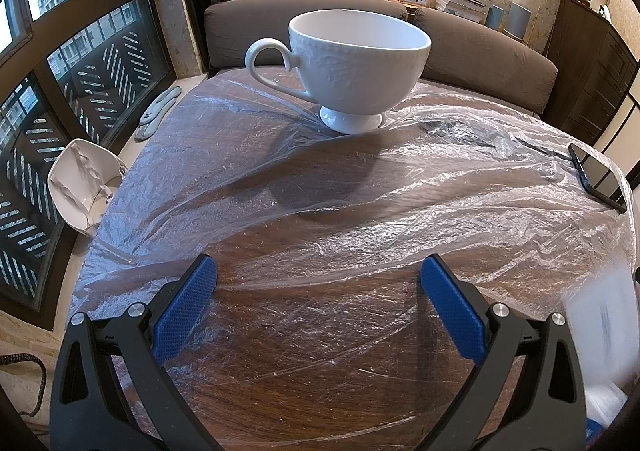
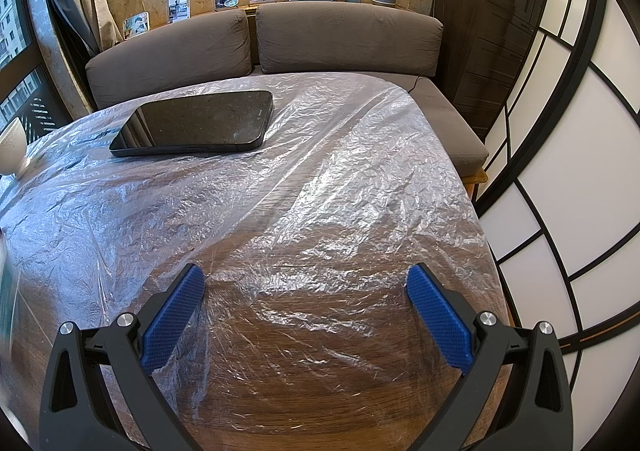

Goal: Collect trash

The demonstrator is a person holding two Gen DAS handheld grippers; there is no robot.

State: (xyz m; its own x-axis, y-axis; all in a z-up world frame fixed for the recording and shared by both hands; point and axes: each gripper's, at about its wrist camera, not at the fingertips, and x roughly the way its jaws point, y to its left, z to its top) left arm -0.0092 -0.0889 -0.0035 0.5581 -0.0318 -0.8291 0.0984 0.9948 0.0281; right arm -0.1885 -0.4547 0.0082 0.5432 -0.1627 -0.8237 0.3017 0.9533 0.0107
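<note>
Both grippers' jaws gape above plastic sheet (image 1: 400,211) (crinkled); cup (image 1: 352,67) upright.

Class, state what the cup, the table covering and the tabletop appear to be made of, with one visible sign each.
Cup: likely glazed white ceramic; glossy, embossed relief.
Table covering: thin clear plastic film; crinkles, glints.
Tabletop: wood or wood-look veneer; brown grain streaks.
</note>
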